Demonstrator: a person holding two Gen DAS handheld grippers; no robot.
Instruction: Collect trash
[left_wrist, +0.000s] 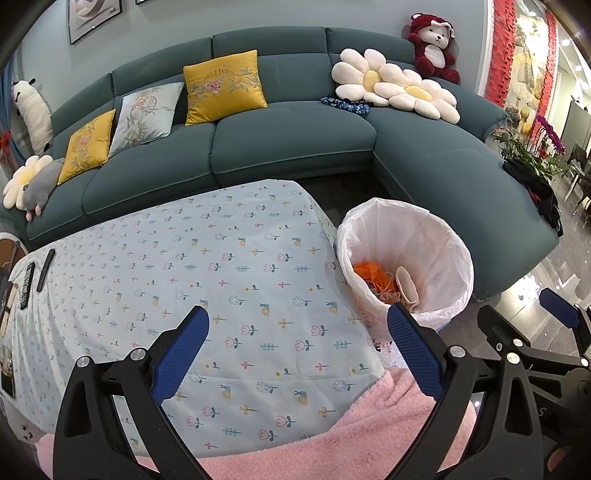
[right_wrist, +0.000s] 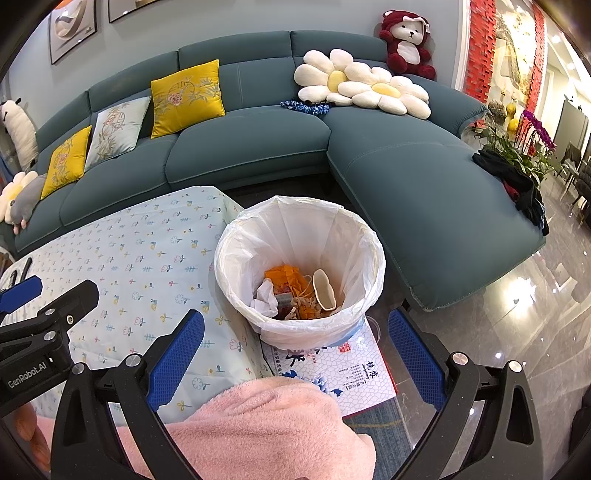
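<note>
Right wrist view looks down into the lined trash bin (right_wrist: 299, 273), which stands just beside the tabletop (right_wrist: 140, 258) on a printed box. It already holds orange scraps (right_wrist: 284, 277), one crumpled white tissue (right_wrist: 264, 297) and one beige shell-like piece (right_wrist: 324, 290), so collecting looks largely done. Right tongs (right_wrist: 295, 354) are spread wide and carry nothing; left tongs (left_wrist: 297, 350) are likewise wide and empty, hovering over the floral cloth. No loose trash shows on the cloth in either view. Two dark remote controls (left_wrist: 35, 275) lie at the tabletop's far left edge, likely not trash. What remains, if anything, is out of sight.
</note>
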